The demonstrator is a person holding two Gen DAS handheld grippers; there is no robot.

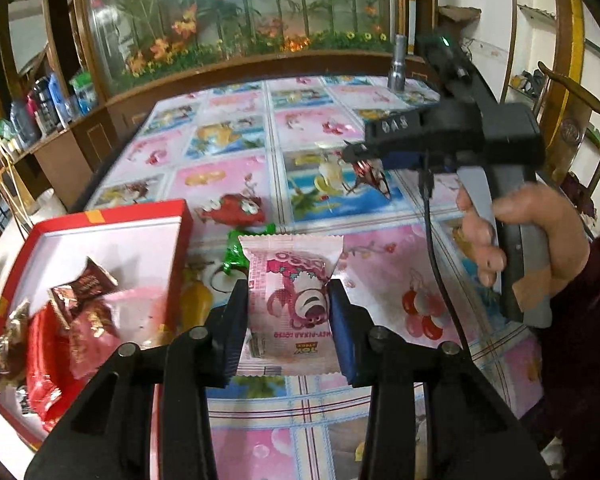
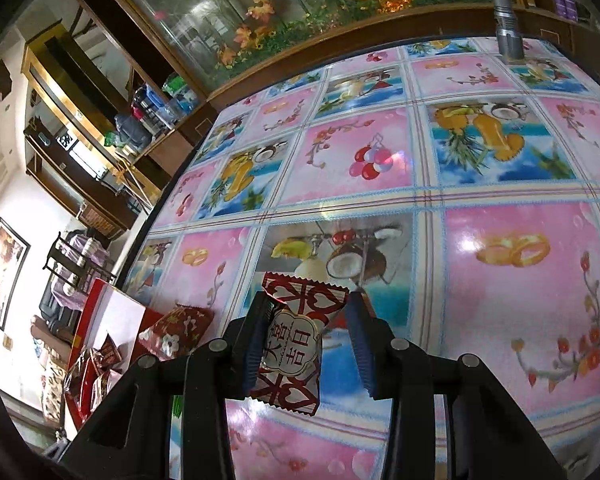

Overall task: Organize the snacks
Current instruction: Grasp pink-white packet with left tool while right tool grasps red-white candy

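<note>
My left gripper (image 1: 290, 320) is shut on a pink bear-print snack packet (image 1: 294, 304), held above the table just right of the red box (image 1: 112, 216). The box holds several red and brown wrapped snacks (image 1: 80, 312). A green candy (image 1: 236, 254) and a strawberry-print red packet (image 1: 236, 210) lie on the table beyond it. My right gripper (image 2: 308, 340) is shut on a red and white wrapped candy (image 2: 294, 350), held above the table; it also shows in the left wrist view (image 1: 364, 160), still holding the candy (image 1: 370, 176). The red box shows in the right wrist view (image 2: 112, 320) at lower left.
The table (image 2: 500, 300) has a glossy pink and blue fruit-print cloth. A silver flashlight (image 1: 398, 66) stands at its far right edge. A red floral packet (image 2: 180, 330) lies beside the box. A wooden cabinet with a glass flower panel stands behind the table.
</note>
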